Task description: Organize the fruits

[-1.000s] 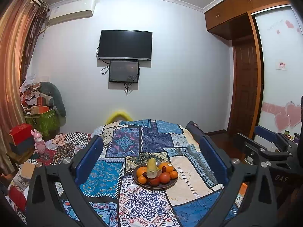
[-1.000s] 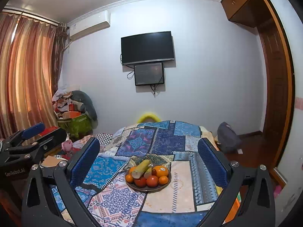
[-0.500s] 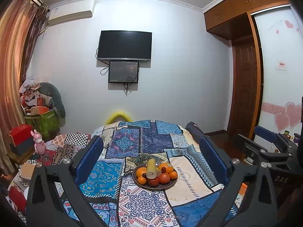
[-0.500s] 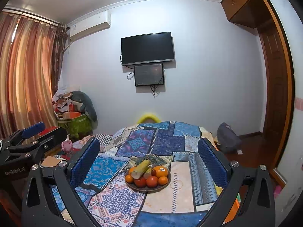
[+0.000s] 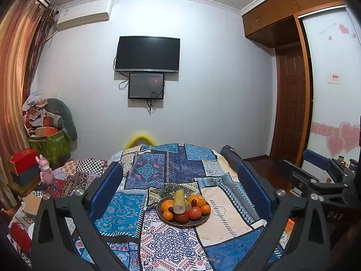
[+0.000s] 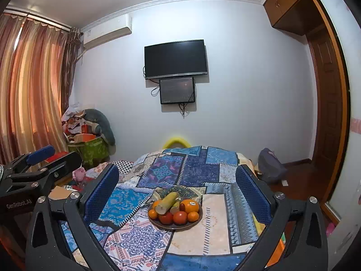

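Observation:
A dark plate [image 5: 200,222] holds several fruits on a patchwork cloth: oranges [image 5: 196,199], red tomatoes [image 5: 195,212], dark dates and a pale yellow-green piece of sugarcane [image 5: 179,201]. It also shows in the right wrist view [image 6: 191,224], with the sugarcane [image 6: 167,202] lying on top. My left gripper [image 5: 180,180] is open and empty, held above and short of the plate. My right gripper [image 6: 177,181] is open and empty, likewise back from the plate. Each gripper shows at the edge of the other's view.
The patchwork-covered table [image 5: 153,171] stretches toward a wall with a television [image 5: 147,54]. Boxes and a green bag [image 5: 48,144] pile at the left. A wooden door [image 5: 291,103] stands at the right. A dark bag [image 6: 269,166] lies on the floor.

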